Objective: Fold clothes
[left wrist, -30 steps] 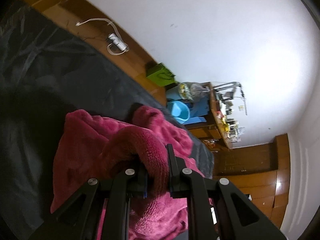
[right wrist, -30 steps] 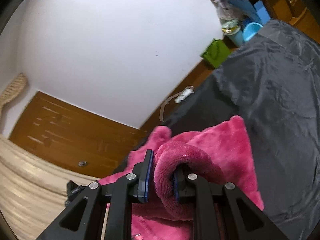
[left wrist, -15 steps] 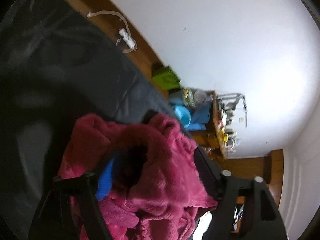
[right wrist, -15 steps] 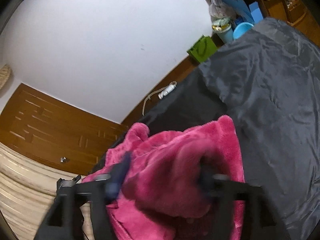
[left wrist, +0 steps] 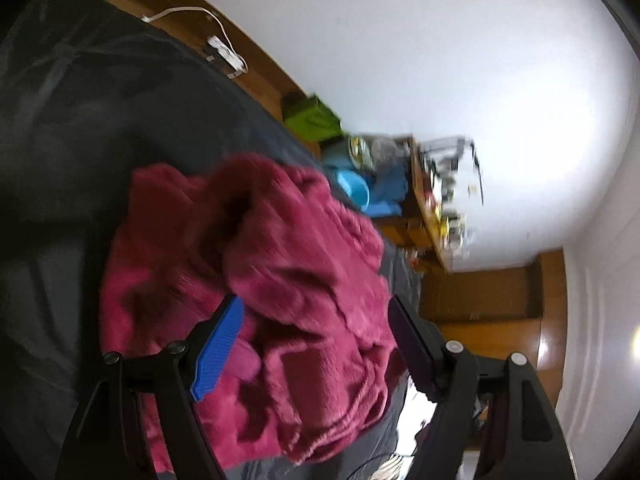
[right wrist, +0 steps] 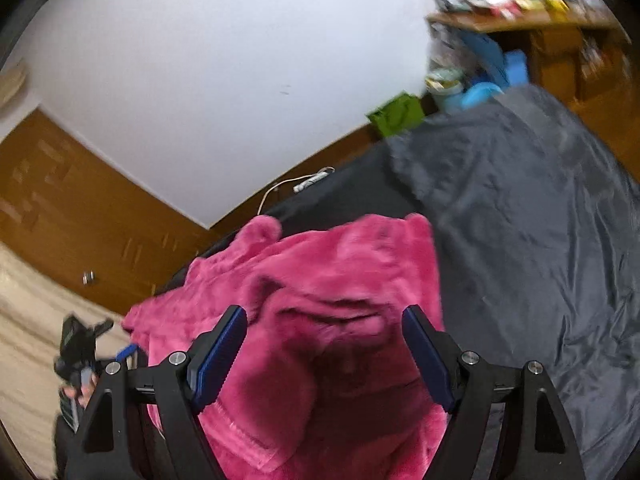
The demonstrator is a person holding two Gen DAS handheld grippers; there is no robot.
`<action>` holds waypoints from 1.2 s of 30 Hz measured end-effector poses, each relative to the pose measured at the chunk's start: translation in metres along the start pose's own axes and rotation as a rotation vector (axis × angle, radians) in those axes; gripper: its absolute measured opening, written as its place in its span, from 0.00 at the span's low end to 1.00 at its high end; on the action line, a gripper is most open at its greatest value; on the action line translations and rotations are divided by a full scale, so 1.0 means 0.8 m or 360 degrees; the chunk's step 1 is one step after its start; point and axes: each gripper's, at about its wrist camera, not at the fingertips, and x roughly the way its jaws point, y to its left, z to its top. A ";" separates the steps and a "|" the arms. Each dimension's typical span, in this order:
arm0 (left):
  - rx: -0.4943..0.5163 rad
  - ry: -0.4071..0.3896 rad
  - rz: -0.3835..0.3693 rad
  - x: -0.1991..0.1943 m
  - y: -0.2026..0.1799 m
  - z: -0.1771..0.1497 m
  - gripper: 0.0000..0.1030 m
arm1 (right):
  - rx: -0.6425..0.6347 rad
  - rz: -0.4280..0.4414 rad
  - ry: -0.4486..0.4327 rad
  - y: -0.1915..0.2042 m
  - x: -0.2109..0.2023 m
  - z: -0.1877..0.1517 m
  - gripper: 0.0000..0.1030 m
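A fleece garment (right wrist: 320, 300) in deep pink lies bunched on the dark bedspread (right wrist: 540, 240) of a bed, near the edge closest to the wooden wardrobe (right wrist: 80, 208), as a person works at folding it. The left tool (left wrist: 316, 324) and the right tool (right wrist: 324, 332) both hang over the heap with jaws spread wide and nothing gripped; the pads stand clear of the pile, though fleece bulges up between them. The garment appears only partly folded, a lumpy mound rather than a flat stack. To do this step well, the folds likely need smoothing and the loose edges squaring before any new grip, each tool taking a corner or hem rather than a thick roll, since plush fabric of this kind tends to spring back and slide. Both tools point steeply down at the bed, tilted to one side, the room's white wall (right wrist: 240, 80) and a green bag (left wrist: 312, 118) on the floor slanting across the left view. Motion blur softens both pictures.
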 end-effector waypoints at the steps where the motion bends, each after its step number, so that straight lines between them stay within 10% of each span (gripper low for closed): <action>1: 0.0013 0.0036 -0.0016 0.009 -0.007 0.000 0.76 | -0.0058 0.0046 0.0017 0.014 0.001 0.001 0.79; 6: -0.0009 0.0104 -0.0002 0.049 -0.020 0.014 0.76 | -0.0266 0.0289 0.0232 0.068 0.037 0.008 0.79; 11: -0.0079 0.0046 0.0003 0.075 -0.019 0.045 0.76 | -0.0279 0.0184 0.0430 0.063 0.110 0.016 0.79; 22: -0.0079 -0.0245 -0.0217 0.035 0.004 0.061 0.76 | -0.0418 -0.0278 -0.0011 0.061 0.106 0.061 0.79; 31: -0.0048 -0.0192 -0.0205 0.010 0.012 0.035 0.77 | -0.1083 -0.0130 0.0202 0.189 0.108 -0.024 0.79; 36: -0.0061 -0.0154 -0.0205 0.009 0.015 0.024 0.77 | -0.1039 -0.0076 0.0377 0.197 0.148 -0.025 0.79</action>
